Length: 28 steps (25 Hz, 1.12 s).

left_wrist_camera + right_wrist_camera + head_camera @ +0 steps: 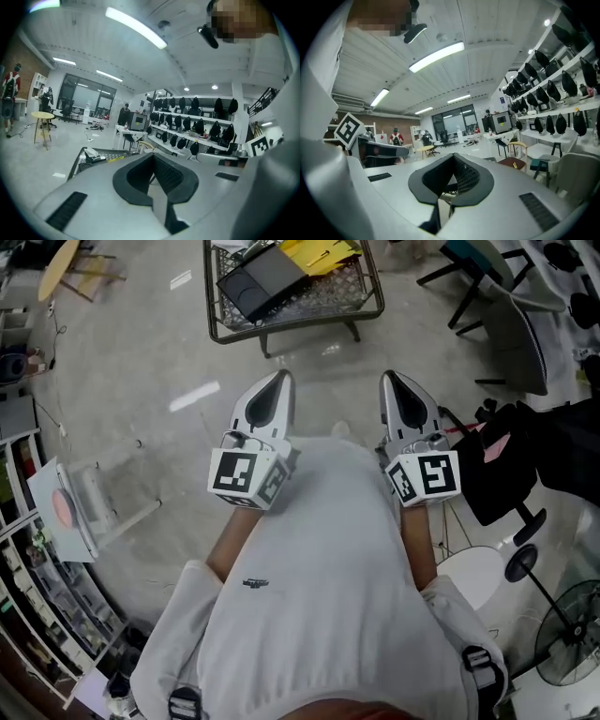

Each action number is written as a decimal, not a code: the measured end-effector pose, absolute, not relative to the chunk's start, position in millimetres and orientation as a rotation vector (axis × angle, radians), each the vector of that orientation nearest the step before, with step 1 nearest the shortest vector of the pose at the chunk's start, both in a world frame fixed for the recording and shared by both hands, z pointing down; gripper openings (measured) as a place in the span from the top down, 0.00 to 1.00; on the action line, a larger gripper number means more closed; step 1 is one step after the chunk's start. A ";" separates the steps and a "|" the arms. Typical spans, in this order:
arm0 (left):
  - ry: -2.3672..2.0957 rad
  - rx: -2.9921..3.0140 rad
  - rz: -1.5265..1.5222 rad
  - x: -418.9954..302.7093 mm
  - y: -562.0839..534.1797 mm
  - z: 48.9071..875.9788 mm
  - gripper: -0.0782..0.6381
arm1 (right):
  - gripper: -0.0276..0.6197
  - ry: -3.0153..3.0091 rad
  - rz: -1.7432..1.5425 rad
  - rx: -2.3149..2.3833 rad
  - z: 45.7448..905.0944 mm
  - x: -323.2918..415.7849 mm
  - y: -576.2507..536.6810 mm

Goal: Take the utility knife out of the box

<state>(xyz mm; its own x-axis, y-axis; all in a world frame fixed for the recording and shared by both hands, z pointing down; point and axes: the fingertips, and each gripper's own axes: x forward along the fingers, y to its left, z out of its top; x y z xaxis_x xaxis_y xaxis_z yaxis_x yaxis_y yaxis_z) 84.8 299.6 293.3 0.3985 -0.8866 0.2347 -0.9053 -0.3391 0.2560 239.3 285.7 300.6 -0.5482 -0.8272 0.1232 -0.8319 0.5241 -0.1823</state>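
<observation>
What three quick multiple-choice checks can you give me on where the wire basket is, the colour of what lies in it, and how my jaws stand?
1. Where does the wire basket stand?
A) on the floor, ahead of the left gripper and the right gripper
B) on a table at the far left
C) on a wall shelf

2. What colour are the pieces beside the black case in it?
A) red
B) yellow
C) green

3. How do the jaws of the two grippers stand?
A) both wide apart
B) both together, nothing between them
C) both shut on a knife

Answers:
1 A: the head view shows the basket on the floor beyond both jaw tips.
2 B: the pieces to the right of the case are yellow.
3 B: each gripper view shows its pads meeting with nothing held.
</observation>
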 end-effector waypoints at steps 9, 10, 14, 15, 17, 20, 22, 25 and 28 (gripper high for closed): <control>-1.614 2.239 0.072 84.1 287.5 298.7 0.89 | 0.96 -2.718 0.237 1.489 302.4 244.3 258.9; -1.599 2.243 0.059 83.5 281.5 298.3 0.89 | 0.96 -2.725 0.245 1.483 301.6 240.5 253.9; -1.561 2.269 0.019 75.9 245.5 296.7 0.89 | 0.96 -2.816 0.262 1.458 290.1 223.5 228.4; -1.557 2.273 0.014 72.7 234.4 297.7 0.89 | 0.96 -2.856 0.264 1.454 285.7 219.8 221.7; -1.549 2.276 0.002 64.9 211.0 298.8 0.89 | 0.96 -2.907 0.281 1.451 280.7 212.9 206.3; -1.525 2.289 -0.033 52.6 172.6 293.7 0.89 | 0.96 -2.869 0.211 1.467 276.7 200.0 173.9; -1.506 2.309 -0.044 42.1 145.9 288.1 0.89 | 0.96 -2.833 0.159 1.484 271.9 185.9 149.4; -1.489 2.331 -0.047 21.4 108.4 279.6 0.89 | 0.96 -2.787 0.116 1.507 267.4 163.6 110.9; -1.492 2.345 -0.041 -4.8 72.8 274.3 0.89 | 0.96 -2.758 0.103 1.548 263.0 142.8 70.7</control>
<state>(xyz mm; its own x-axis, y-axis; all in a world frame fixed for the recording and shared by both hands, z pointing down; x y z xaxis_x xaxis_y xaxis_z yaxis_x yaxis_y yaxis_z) -4.8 72.8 274.3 0.4422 -0.8814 0.1659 -0.8709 -0.3777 0.3144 142.8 70.7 263.0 -0.5210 -0.8535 0.0116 -0.8520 0.5192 -0.0677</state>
